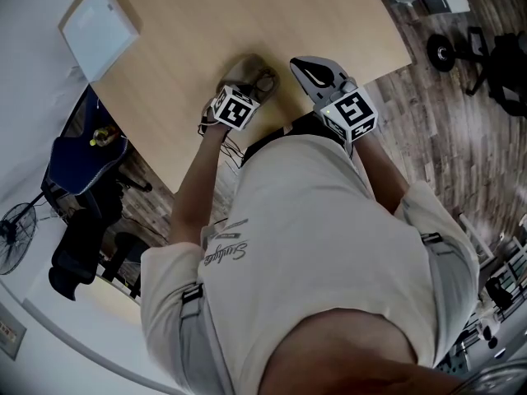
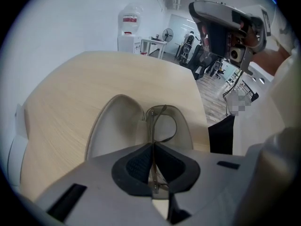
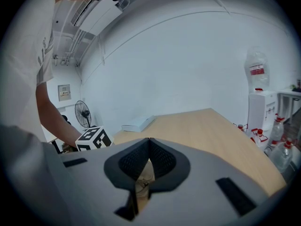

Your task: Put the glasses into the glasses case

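- A pale wooden counter (image 1: 206, 23) fills the head view from 10 to 1 o'clock.
- A flat white box (image 1: 100, 30) lies on the counter's corner at 10 o'clock.
- A dark blue seat (image 1: 82, 159) stands just beside the counter's edge at 9 o'clock.
- A standing fan (image 1: 15, 237) is at 8 o'clock, against the frame's edge.
- Wood-plank floor (image 1: 445, 113) shows at 3 o'clock, with black wheeled gear (image 1: 478, 52) at 2 o'clock.
- A water dispenser (image 2: 128, 32) with an upturned bottle stands beyond the counter, at 12 o'clock in the left gripper view.
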### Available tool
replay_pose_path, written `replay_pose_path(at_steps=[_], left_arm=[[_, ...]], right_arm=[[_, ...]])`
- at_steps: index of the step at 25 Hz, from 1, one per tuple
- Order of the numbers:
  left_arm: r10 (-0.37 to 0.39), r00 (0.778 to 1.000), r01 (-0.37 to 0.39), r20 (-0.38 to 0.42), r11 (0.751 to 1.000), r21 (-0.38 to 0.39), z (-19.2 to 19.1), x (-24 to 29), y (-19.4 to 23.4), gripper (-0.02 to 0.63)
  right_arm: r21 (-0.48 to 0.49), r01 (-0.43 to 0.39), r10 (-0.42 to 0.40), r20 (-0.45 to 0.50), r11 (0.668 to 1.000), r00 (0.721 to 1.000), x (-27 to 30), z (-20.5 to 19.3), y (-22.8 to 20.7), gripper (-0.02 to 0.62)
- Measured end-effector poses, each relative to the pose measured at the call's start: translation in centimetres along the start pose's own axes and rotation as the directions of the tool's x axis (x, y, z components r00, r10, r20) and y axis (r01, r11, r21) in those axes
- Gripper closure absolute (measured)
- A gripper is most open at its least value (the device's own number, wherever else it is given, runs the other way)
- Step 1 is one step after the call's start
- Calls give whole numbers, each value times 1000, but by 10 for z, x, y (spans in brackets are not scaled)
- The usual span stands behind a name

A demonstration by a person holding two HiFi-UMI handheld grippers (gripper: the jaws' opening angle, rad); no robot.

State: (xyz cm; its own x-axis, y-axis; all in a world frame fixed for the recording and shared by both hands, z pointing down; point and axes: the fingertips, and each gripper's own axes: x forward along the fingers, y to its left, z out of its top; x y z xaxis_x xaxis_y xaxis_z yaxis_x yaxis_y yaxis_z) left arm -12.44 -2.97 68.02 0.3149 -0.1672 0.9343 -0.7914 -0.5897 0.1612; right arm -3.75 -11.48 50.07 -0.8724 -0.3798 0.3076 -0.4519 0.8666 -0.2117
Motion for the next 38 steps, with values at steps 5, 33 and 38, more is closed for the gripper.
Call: replay_pose_path(at_steps=[5, 33, 38], left_arm=[[17, 1000, -17, 4, 1000, 6, 0, 1, -1, 581], [210, 956, -168, 205, 965, -203, 13, -60, 7, 586], [308, 899, -193, 312, 918, -347, 8, -95, 13, 591]], right_arm=[[-2, -9, 9, -4, 1000, 1000, -1, -3, 3, 600], [-65, -199, 198, -16, 978, 980, 16, 10, 20, 600], [-98, -248, 247, -24, 964, 969, 35, 13, 31, 600]])
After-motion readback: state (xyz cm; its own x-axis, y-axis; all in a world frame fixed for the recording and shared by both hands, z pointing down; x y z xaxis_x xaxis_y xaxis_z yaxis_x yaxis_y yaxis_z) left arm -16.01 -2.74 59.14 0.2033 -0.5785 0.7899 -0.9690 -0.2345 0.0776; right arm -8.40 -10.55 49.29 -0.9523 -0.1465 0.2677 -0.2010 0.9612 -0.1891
